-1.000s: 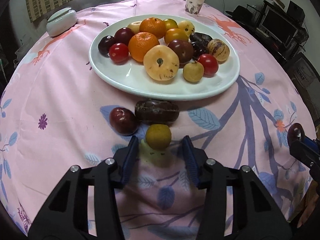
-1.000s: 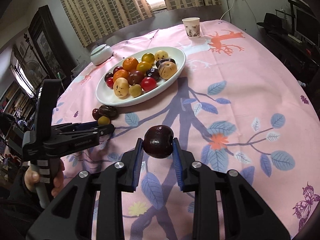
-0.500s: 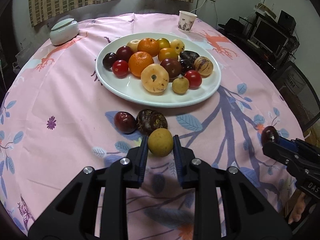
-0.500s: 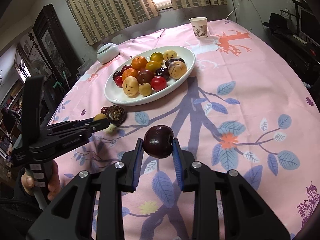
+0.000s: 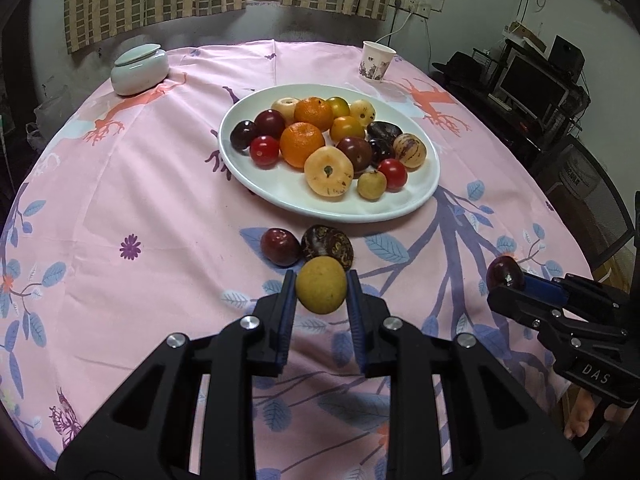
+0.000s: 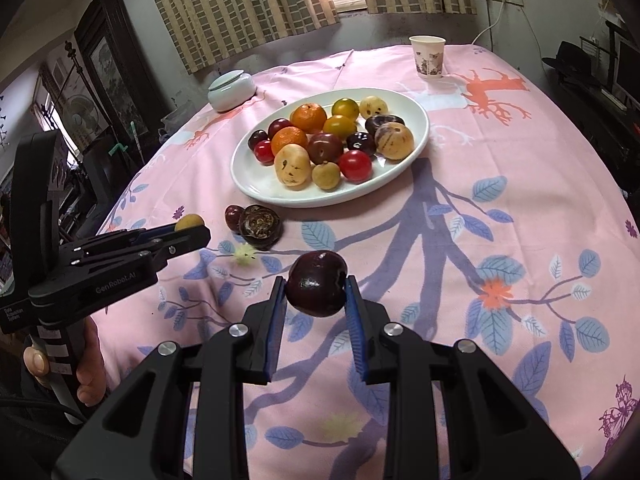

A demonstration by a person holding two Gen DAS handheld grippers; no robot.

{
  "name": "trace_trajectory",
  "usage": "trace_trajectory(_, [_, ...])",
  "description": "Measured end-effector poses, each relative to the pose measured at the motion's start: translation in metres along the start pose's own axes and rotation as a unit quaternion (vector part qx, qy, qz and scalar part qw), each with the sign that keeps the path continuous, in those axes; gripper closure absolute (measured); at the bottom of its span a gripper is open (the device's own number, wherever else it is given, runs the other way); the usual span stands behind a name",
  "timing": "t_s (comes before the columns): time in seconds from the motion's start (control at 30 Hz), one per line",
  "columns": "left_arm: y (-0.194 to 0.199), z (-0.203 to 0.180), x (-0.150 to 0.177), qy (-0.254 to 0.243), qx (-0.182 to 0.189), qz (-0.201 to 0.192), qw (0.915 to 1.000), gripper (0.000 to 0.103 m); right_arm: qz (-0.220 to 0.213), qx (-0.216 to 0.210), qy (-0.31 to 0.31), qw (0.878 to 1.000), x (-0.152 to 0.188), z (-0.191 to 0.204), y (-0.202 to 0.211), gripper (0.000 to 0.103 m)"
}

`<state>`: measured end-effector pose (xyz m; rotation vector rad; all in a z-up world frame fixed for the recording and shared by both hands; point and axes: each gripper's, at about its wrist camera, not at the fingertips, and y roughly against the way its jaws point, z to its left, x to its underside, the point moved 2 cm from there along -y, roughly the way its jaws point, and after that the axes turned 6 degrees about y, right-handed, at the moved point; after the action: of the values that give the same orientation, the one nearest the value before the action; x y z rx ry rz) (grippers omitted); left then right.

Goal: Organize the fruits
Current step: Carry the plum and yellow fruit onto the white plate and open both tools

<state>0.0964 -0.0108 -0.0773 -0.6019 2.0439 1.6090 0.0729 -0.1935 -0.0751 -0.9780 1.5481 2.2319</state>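
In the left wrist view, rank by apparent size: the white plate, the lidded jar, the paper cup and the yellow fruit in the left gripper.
1. white plate
2. lidded jar
3. yellow fruit, though it sits closest to the camera, so its rank against the jar is unsure
4. paper cup, farthest away

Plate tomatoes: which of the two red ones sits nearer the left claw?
The red tomato at the plate's right front, beside the small tan fruit; the other tomato lies farther back left.

Both wrist cameras look steeply down along their fingers, close above the pink floral tablecloth (image 5: 160, 184), sharing the white oval fruit plate (image 6: 260, 190).
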Motion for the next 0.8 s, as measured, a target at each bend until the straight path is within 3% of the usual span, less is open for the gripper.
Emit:
trace_trajectory(0.23, [0.003,0.015,-0.021,0.000,-0.011,-0.009,0.9999,0.078,0.004,-0.008,0.014,1.000,-0.012,0.015,-0.007,0.074])
trace_trajectory(0.4, [-0.005,0.018,-0.044,0.006,-0.020,-0.012,0.9997,0.078,0.007,-0.016,0.036,0.999,-0.039,0.027,-0.018,0.074])
trace_trajectory(0.8, [-0.046,0.021,-0.105,0.021,-0.038,0.009,0.9990,0.078,0.004,0.010,0.053,0.999,-0.097,0.025,-0.055,0.074])
